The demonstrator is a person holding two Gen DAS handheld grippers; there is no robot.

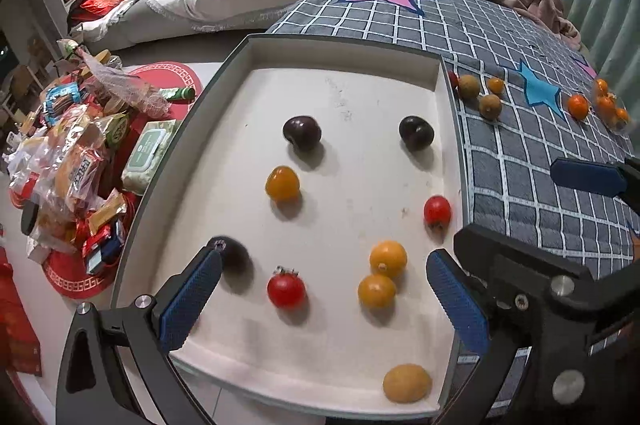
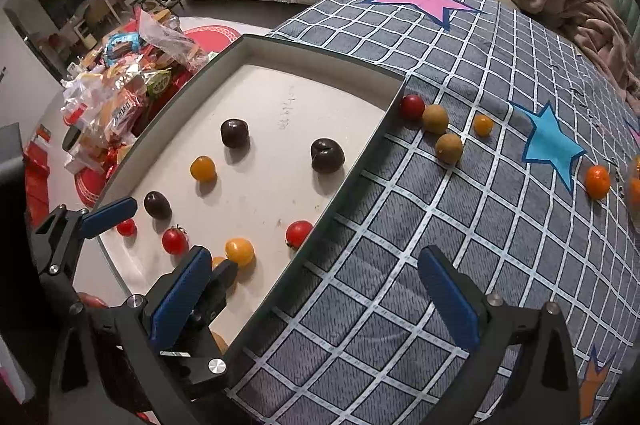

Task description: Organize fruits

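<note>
Through the left wrist camera, my left gripper hangs over the near end of the white tray, jaws released and holding nothing. A red tomato lies between the fingers, with two yellow fruits touching each other just to its right. A dark plum sits half behind the left finger. I judge the tomato the easiest pick: I centre on it and close slowly so it doesn't roll.

Through the right wrist camera, my right gripper hovers over the checked cloth beside the tray's right wall, jaws spread wide and empty. Loose fruit is still outside: a red one touching the tray's far right corner, two brown longans, a small orange one and an orange kumquat further right. I'd reach for the nearest longan first, keeping clear of the wall.
</note>
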